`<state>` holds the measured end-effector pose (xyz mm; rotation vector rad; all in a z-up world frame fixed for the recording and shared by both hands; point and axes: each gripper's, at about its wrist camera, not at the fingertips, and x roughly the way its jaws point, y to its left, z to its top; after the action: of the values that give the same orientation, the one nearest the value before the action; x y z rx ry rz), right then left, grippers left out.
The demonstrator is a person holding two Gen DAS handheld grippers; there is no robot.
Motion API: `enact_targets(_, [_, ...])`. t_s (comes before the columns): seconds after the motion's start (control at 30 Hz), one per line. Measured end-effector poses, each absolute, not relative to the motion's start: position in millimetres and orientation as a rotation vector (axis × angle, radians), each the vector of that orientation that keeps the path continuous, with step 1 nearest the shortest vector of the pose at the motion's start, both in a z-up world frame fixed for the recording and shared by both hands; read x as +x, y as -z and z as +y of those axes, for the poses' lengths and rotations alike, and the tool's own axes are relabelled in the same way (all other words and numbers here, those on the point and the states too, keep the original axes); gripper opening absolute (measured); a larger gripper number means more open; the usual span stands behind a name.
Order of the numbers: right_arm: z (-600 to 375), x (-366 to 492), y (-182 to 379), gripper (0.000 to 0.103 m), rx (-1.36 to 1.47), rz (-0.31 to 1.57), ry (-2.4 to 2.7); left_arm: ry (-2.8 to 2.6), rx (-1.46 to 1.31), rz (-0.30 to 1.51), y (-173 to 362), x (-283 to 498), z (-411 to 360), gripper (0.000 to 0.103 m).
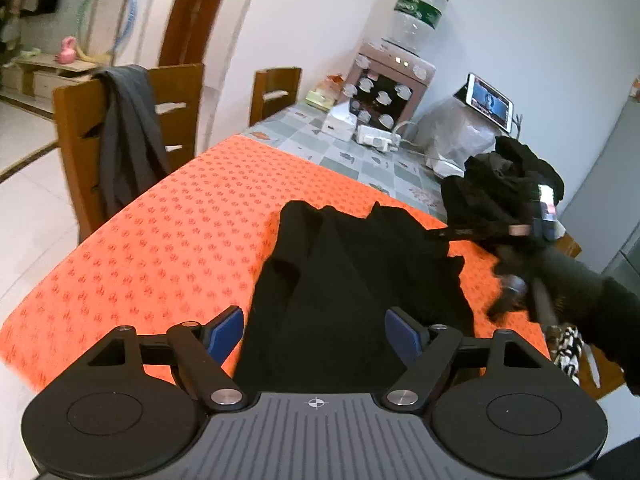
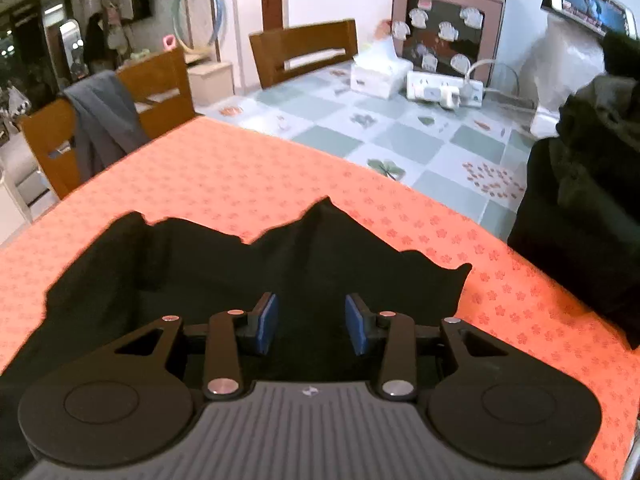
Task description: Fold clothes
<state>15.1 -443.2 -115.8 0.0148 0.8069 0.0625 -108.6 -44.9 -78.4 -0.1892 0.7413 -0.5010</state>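
A black garment (image 1: 352, 280) lies crumpled on the orange patterned cloth (image 1: 168, 240), its near part running under my left gripper (image 1: 314, 334). That gripper is open, blue pads wide apart above the fabric. In the left wrist view the other gripper (image 1: 516, 236) hovers at the right, blurred, over the garment's far right corner. In the right wrist view the same black garment (image 2: 248, 272) spreads below my right gripper (image 2: 312, 322), whose blue pads stand apart with nothing between them. Part of the garment is hidden under both tools.
A heap of dark clothes (image 2: 580, 200) sits at the right on the table. Behind the orange cloth lie a checked tablecloth (image 2: 400, 136), a power strip (image 2: 444, 88), a tissue box (image 2: 376, 74), a tablet (image 1: 490, 102). Wooden chairs (image 1: 132, 128), one draped with a grey garment, line the left edge.
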Motion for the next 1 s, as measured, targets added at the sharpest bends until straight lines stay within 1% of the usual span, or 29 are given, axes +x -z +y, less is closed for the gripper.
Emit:
enact_targets(0.13, [-428.9, -8.1, 96.1, 0.047, 0.001, 0.771, -0.049, 0.599, -0.133, 0.762, 85.9, -56.3, -45.6, 0.08])
enact_targets(0.23, [-419.3, -25.9, 88.0, 0.048, 0.033, 0.761, -0.002, 0.679, -0.096, 0.779, 91.3, -23.9, -47.9, 0.08])
enact_targets(0.5, [-381.2, -78.0, 80.3, 0.049, 0.114, 0.769, 0.167, 0.89, 0.003, 0.81, 97.4, 51.2, -61.9, 0.08])
enact_targets(0.87, [-304.9, -144.6, 85.1, 0.051, 0.221, 0.756, 0.391, 1.088, 0.127, 0.81, 108.4, 104.8, -82.7, 0.08])
enact_targets(1.0, [-270.5, -167.7, 88.8, 0.057, 0.258, 0.727, 0.471, 1.147, 0.174, 0.805, 114.7, 119.9, -89.3, 0.08])
